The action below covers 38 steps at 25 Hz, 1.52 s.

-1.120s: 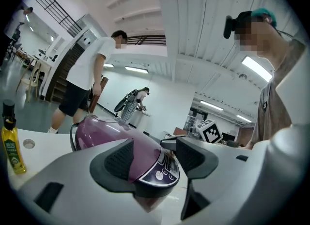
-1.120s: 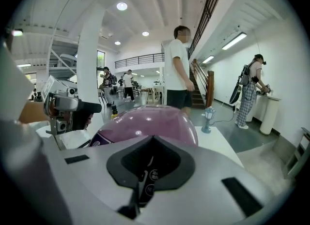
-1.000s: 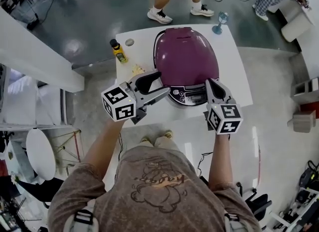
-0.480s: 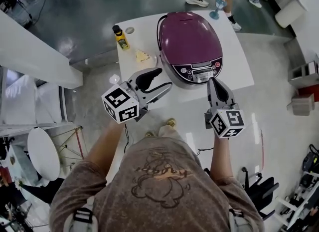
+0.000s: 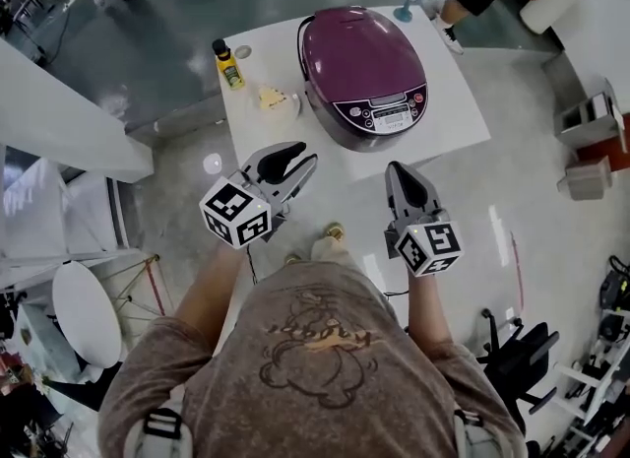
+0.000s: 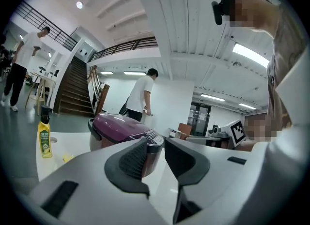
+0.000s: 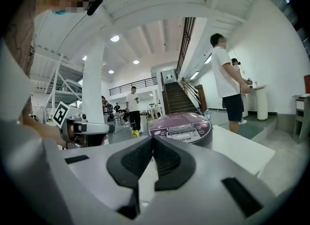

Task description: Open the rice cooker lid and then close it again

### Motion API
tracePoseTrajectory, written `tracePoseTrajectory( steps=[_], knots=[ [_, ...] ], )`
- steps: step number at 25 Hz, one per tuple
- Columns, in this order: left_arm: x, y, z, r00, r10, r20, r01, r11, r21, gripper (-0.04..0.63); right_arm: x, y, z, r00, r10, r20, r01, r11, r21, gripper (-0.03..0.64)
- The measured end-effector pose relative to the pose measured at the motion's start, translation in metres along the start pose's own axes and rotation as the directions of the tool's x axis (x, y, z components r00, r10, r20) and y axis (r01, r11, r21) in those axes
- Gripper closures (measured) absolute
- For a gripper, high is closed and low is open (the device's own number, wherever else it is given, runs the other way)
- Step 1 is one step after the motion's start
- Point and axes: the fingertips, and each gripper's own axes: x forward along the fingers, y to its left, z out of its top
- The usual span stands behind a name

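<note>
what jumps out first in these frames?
The purple rice cooker, lid down, on the white table. Both grippers hang near the table's near edge, holding nothing: left gripper slightly open, its jaws having just been closing, right gripper shut. A yellow bottle stands near the far left corner.

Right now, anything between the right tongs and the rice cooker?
Nothing. Only a bare strip of white tabletop lies between the right tongs and the rice cooker. It shows in the head view, and the right gripper view agrees.

The rice cooker point(image 5: 356, 57) looks glossy plastic, the table point(image 5: 448, 116) smooth matt white.
</note>
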Motion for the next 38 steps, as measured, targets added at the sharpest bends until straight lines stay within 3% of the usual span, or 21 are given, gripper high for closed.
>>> tracePoseTrajectory(
  steps=[5,8,16,38],
  knots=[
    [-0.006,0.007,-0.02,0.997,0.072,-0.028,-0.072,0.997,0.018,0.553,-0.004,0.008,-0.015,1.0,-0.017,-0.014,0.017,1.0,-0.001,0.614],
    [-0.011,0.013,-0.027,0.993,0.115,-0.039,-0.113,0.993,0.035,0.574,-0.004,0.016,-0.019,1.0,-0.007,-0.013,0.007,1.0,-0.006,0.614],
    [-0.017,0.029,-0.016,0.984,0.176,0.002,-0.176,0.984,0.018,0.574,0.005,0.025,-0.02,0.999,0.019,-0.037,-0.021,0.998,-0.053,0.617],
    [-0.019,0.044,-0.004,0.98,0.198,0.003,-0.198,0.98,0.027,0.574,0.023,0.014,0.0,1.0,0.0,-0.004,-0.001,0.999,-0.054,0.618]
  ],
)
